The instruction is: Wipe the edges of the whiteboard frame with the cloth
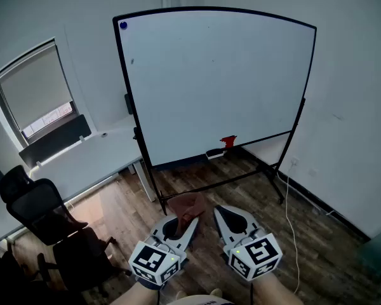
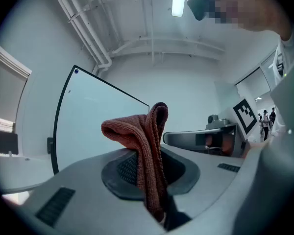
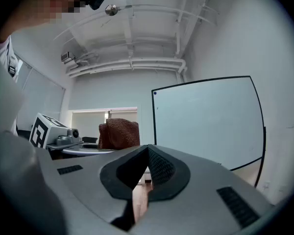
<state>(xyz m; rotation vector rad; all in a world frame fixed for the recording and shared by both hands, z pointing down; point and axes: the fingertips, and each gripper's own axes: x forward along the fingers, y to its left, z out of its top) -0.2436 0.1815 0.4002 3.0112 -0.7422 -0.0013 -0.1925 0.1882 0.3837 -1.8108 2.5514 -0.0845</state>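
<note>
The whiteboard (image 1: 216,81) stands on a wheeled stand ahead of me, its thin black frame (image 1: 121,75) running round a white face. A reddish-brown cloth (image 1: 186,206) is pinched in my left gripper (image 1: 190,219), low in the head view and well short of the board. In the left gripper view the cloth (image 2: 142,141) stands folded up out of the shut jaws, with the whiteboard (image 2: 98,116) behind it. My right gripper (image 1: 219,212) hovers beside the left one with its jaws together and nothing held. In the right gripper view the whiteboard (image 3: 206,116) is at the right and the cloth (image 3: 118,133) at the left.
A red object (image 1: 228,142) and an eraser (image 1: 214,152) lie on the board's tray. A blue magnet (image 1: 123,25) sits at its top left corner. A white desk (image 1: 89,154) and black office chairs (image 1: 38,208) stand at the left. A cable (image 1: 292,221) trails over the wood floor at the right.
</note>
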